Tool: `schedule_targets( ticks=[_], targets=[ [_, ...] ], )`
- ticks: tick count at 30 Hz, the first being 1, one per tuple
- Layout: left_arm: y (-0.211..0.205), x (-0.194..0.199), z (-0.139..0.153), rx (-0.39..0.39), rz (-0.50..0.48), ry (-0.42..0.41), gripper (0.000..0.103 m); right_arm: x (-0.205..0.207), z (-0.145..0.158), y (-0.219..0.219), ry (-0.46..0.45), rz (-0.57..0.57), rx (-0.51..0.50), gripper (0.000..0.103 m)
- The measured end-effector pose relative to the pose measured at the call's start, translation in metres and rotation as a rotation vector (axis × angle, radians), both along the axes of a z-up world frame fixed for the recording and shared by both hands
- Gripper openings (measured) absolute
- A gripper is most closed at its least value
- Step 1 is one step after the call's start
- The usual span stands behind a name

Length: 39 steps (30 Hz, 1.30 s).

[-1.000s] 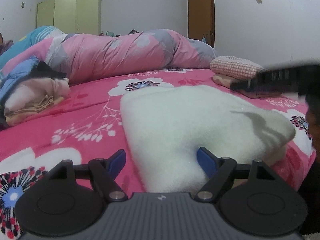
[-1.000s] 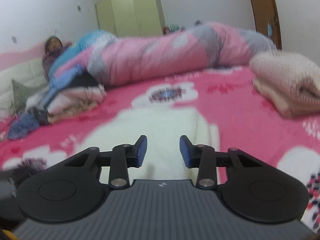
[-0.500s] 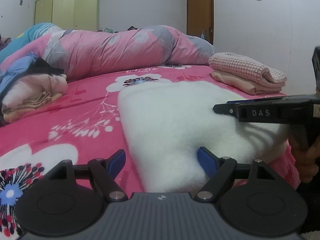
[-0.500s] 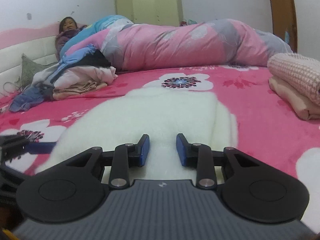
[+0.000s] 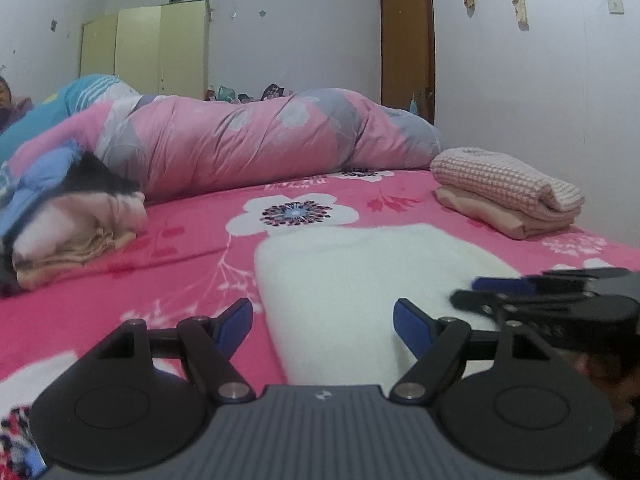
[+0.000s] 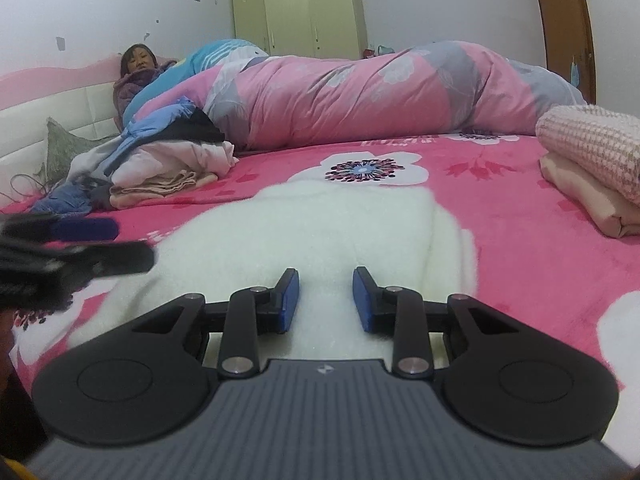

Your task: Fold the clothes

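Just beside white garment (image 5: 360, 264) edge, bedspread (image 5: 180, 240) (bare)

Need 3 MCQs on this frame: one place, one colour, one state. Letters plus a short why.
1. Where is the folded stack?
A. right of the white fleece
B. on the fleece
C. on the quilt

2. What colour are the finger pads?
A. red
B. blue
C. green

3. How does the left gripper stand?
A. shut on the fleece
B. open over the fleece's edge
C. shut on the bedsheet

Key: 1 A, the stack lies on the bedsheet, apart from the fleece, to its right; 2 B, blue pads in both views; 3 B, wide jaws, nothing pinched.
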<state>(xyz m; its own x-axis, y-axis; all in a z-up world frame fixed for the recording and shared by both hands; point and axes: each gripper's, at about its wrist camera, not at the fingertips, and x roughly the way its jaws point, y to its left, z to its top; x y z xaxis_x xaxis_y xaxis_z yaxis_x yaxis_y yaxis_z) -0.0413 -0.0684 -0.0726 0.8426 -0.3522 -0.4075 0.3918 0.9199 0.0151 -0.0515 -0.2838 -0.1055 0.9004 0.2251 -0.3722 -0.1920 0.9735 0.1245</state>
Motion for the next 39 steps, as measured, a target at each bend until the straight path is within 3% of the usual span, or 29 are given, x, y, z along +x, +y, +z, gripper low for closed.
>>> schedule_targets(
  ticks=[7,11,15,22,25,27,29,31,39],
  targets=[
    [-0.001,0.022,-0.022,-0.044,-0.028,0.094,0.079,-0.001,-0.002,0.001,-0.01,0.002,0.003,0.028],
    [-0.001,0.021,-0.024,-0.035,-0.029,0.092,0.08,0.001,0.003,0.003,0.025,-0.006,-0.001,0.028],
    [-0.001,0.019,-0.024,-0.03,-0.025,0.089,0.08,0.006,0.027,0.009,0.083,-0.011,-0.005,0.029],
    [-0.001,0.019,-0.025,-0.035,-0.02,0.091,0.08,0.019,0.075,0.014,-0.042,-0.002,-0.034,0.029],
    [-0.001,0.02,-0.025,-0.04,-0.022,0.095,0.08,0.036,0.065,0.012,0.003,-0.009,-0.029,0.029],
    [0.0,0.021,-0.026,-0.041,-0.023,0.099,0.081,0.054,0.043,0.009,0.118,-0.016,-0.042,0.03],
    [0.0,0.022,-0.027,-0.043,-0.021,0.104,0.083,0.06,0.016,0.002,0.155,-0.01,0.007,0.03],
    [0.0,0.022,-0.026,-0.046,-0.022,0.109,0.083,0.059,0.015,-0.005,0.152,0.0,0.053,0.03],
    [0.001,0.035,0.0,-0.03,-0.009,0.122,0.08,0.057,0.013,-0.005,0.141,-0.009,0.066,0.03]
  ],
)
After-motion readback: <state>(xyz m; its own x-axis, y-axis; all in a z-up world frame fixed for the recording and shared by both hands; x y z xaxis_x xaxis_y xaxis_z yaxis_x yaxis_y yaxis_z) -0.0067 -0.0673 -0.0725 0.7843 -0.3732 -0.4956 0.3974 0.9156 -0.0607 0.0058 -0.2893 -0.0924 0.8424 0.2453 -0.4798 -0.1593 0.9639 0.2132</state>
